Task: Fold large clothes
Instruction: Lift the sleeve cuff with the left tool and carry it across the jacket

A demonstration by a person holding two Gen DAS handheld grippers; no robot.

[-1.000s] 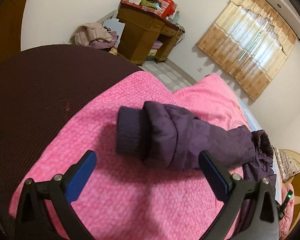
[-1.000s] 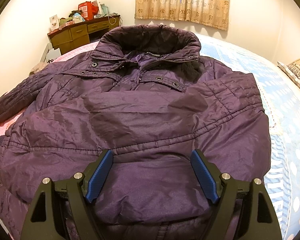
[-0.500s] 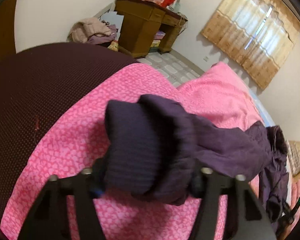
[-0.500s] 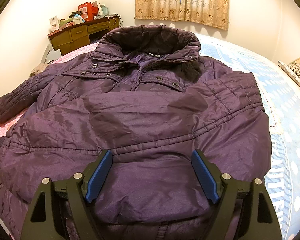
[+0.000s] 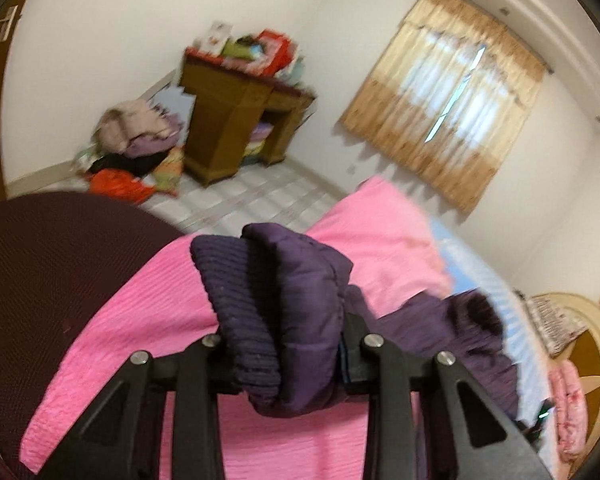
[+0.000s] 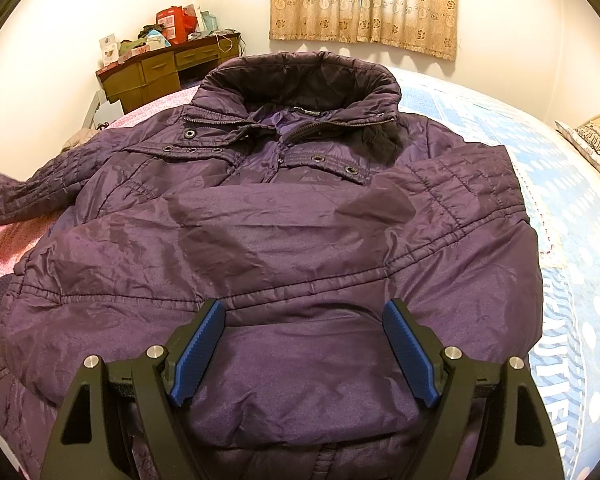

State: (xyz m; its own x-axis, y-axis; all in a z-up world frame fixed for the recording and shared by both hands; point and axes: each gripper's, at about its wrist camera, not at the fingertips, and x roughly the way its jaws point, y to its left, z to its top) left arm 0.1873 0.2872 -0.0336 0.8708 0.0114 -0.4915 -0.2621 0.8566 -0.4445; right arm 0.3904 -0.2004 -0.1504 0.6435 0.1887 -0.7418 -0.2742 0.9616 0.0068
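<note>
Fold is at an early stage, by the look of it. The purple padded jacket (image 6: 284, 240) lies front-up and spread across the bed, collar (image 6: 300, 80) at the far end, hem nearest the right cam. One sleeve (image 6: 460, 196) is already laid across the chest; the other sleeve (image 6: 24, 192) is still stretched out toward the pink blanket (image 6: 0, 240). Body not folded yet, so that sleeve plus the lengthwise folds are left.

Left gripper (image 5: 284, 364): jaws closing on the ribbed cuff (image 5: 236, 296) of the outstretched sleeve. Cuff and quilted sleeve end are bunched between the fingers and fill the gap, and pads look pressed into the fabric, tho mostly hidden by it. The cuff is clear of the pink blanket (image 5: 148, 320), w/ the rest of the sleeve trailing off toward the jacket body at right. Beyond: dark mesh surface (image 5: 52, 272) at left, tiled floor, wooden desk (image 5: 236, 120), clothes pile (image 5: 132, 140), curtains (image 5: 452, 92).

Right gripper (image 6: 304, 356): jaws wide, blue pads (image 6: 198, 352) either side of a puffy bit of the lower front near the hem. Fabric sits betw. them but the pads don't appear to pinch it; cannot tell if the tips rest on it. Far side: blue dotted sheet (image 6: 572, 280), desk, curtains.
</note>
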